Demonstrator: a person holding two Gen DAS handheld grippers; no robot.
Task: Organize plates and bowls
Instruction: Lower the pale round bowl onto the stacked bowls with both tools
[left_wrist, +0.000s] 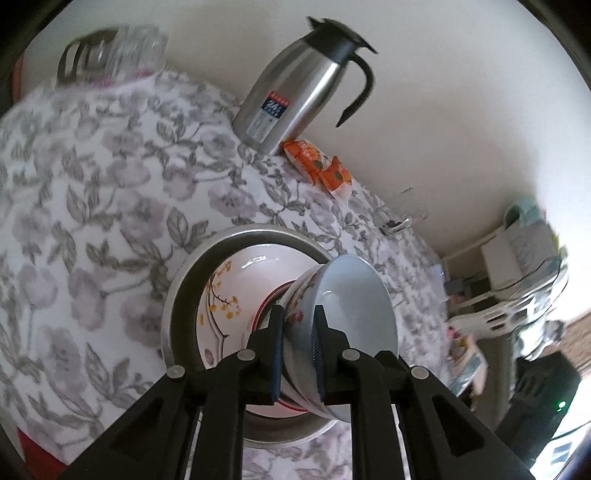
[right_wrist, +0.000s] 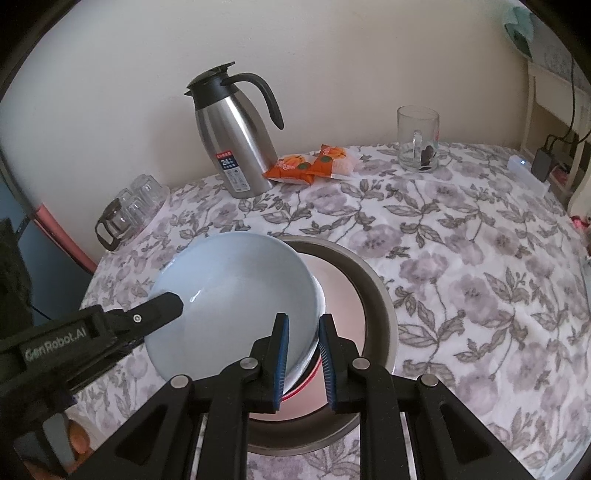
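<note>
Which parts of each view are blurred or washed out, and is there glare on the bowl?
Left wrist view: upturned glasses top left and shelf clutter at right are smeared, the flask fairly sharp. Right wrist view: crisp overall; a bright streak on the blue bowl, wall evenly lit.

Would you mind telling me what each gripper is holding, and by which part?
Both clamp the pale blue ceramic bowl by its rim: left gripper and right gripper at separate points.

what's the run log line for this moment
left tongs: gripping bowl rim | right tongs: gripping same rim | bowl: tilted over plate in pan
</note>
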